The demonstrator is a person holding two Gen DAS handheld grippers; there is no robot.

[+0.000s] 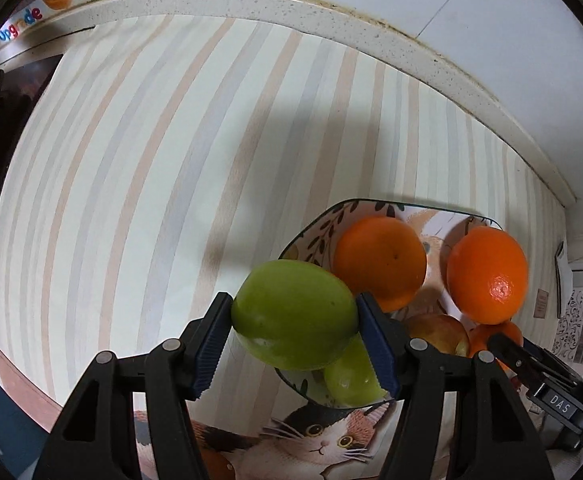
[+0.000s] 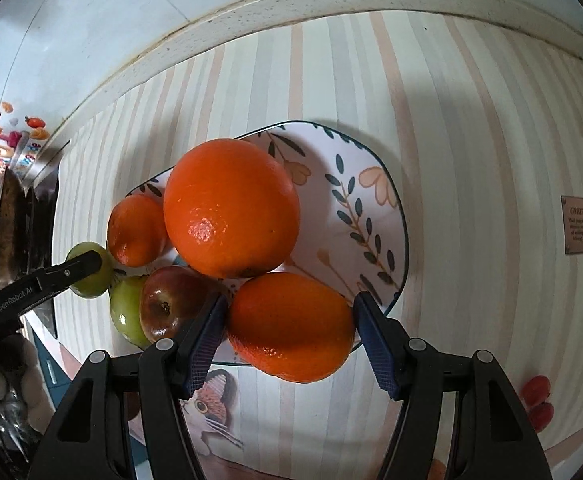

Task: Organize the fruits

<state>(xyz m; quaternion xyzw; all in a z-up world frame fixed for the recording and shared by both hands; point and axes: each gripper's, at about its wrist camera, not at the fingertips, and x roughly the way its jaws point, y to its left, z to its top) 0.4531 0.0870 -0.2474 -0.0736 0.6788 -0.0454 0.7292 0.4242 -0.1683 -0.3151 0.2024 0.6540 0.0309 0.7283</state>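
Note:
My left gripper [image 1: 295, 312] is shut on a green apple [image 1: 293, 316] and holds it at the left rim of the leaf-patterned bowl [image 1: 311, 236]. The bowl holds two oranges [image 1: 379, 260] [image 1: 487, 272], a red apple [image 1: 439, 332] and a second green apple [image 1: 351, 380]. My right gripper [image 2: 289, 320] is shut on an orange [image 2: 291, 326] at the bowl's near rim [image 2: 395, 216]. In the right wrist view a big orange [image 2: 231, 208], a small orange [image 2: 137, 230], the red apple [image 2: 171, 304] and a green apple [image 2: 125, 312] lie in the bowl. The left gripper's finger [image 2: 67, 272] covers its apple there.
The bowl stands on a striped mat [image 1: 151, 180] with a cat picture [image 1: 323, 436] at its near edge. A speckled counter ledge [image 1: 251, 4] and white wall run behind. Dark objects stand at the far left [image 2: 11, 220]. Small red fruits [image 2: 537, 396] lie at the right.

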